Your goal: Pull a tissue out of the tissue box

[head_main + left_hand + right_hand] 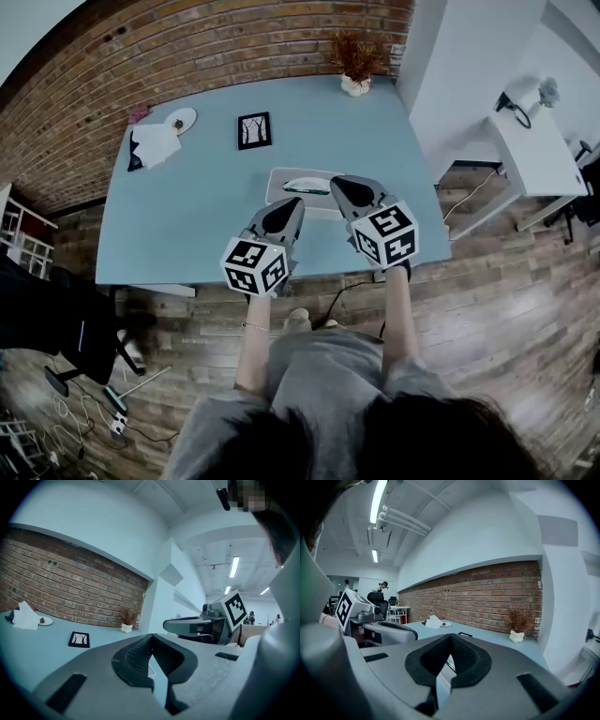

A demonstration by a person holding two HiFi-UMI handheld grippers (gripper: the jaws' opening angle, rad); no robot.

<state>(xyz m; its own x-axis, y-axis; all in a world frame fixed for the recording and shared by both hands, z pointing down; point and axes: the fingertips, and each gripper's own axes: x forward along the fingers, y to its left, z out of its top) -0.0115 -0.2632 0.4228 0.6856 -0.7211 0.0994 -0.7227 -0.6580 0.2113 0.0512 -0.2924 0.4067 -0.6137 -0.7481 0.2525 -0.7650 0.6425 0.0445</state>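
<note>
Two tools are hovering over the near side of a light blue tabletop [187, 216], one in each hand, both with those checkered marker cubes on the back. The left tool [294, 206] is clenched: in the left gripper view its dark ribbed pads meet at the tips with nothing caught between them. Same deal with the right tool [340, 186], jaws pressed together and empty.

Tissue-wise, the flat pale grey tissue box [298, 186] with a dark slot on top sits on the tabletop close to the front edge, about the middle. From the head view the right tool's tip overlaps the box's right end and the left tool's tip sits over its near edge. Can't tell if either one actually touches it.

Further back there's a small black picture frame [254, 130] lying flat, and well off to the left a crumpled white cloth [155, 145] right beside a small white plate [180, 119]. At the far edge, a dried brown plant in a white pot [355, 67] stands in front of a red brick wall [187, 47].
</note>
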